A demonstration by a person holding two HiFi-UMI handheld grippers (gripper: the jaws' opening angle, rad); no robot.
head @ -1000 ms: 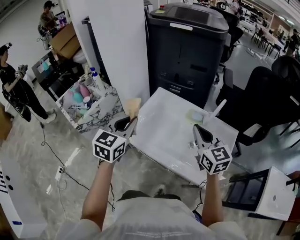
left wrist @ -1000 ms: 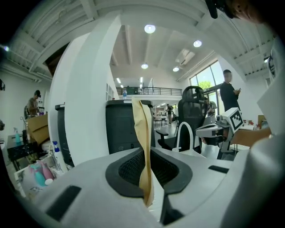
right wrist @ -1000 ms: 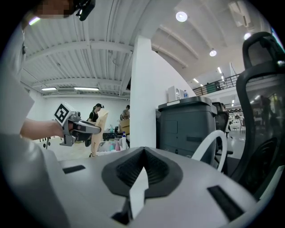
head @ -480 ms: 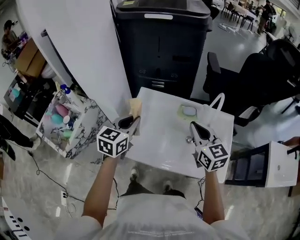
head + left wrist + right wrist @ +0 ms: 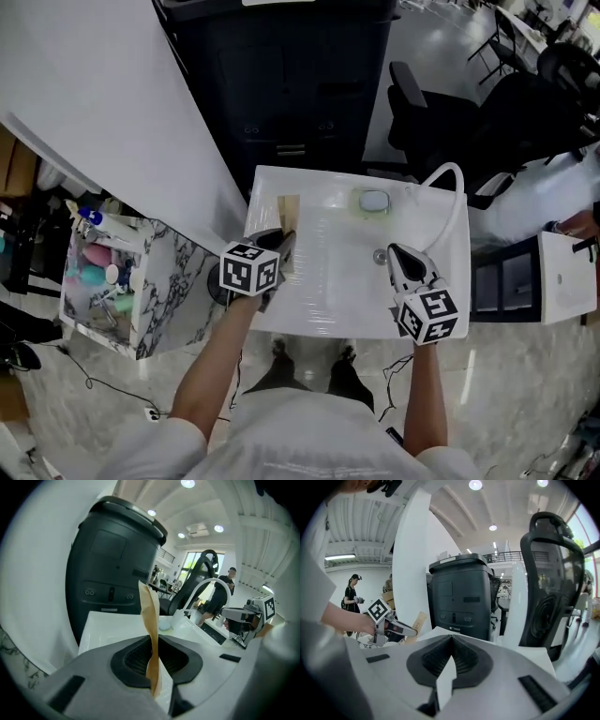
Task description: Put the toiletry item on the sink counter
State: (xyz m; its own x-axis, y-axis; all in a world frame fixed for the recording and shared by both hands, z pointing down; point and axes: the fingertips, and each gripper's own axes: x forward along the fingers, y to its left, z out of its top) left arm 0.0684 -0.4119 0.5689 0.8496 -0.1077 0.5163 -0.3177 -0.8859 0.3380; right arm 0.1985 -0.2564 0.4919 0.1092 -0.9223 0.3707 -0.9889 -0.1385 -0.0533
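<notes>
My left tongs (image 5: 152,644) are clamped on a thin tan packet (image 5: 151,616), held over the nine o'clock edge of the white sink surface (image 5: 328,300); my right tongs (image 5: 450,641) are together, empty

Sink counter (image 5: 323,305) before copier (image 5: 281,66), crate (image 5: 108,281) at left

place: open-plan office | evidence: large copier (image 5: 281,94); swivel chairs (image 5: 427,108); ceiling downlights (image 5: 187,483)
</notes>
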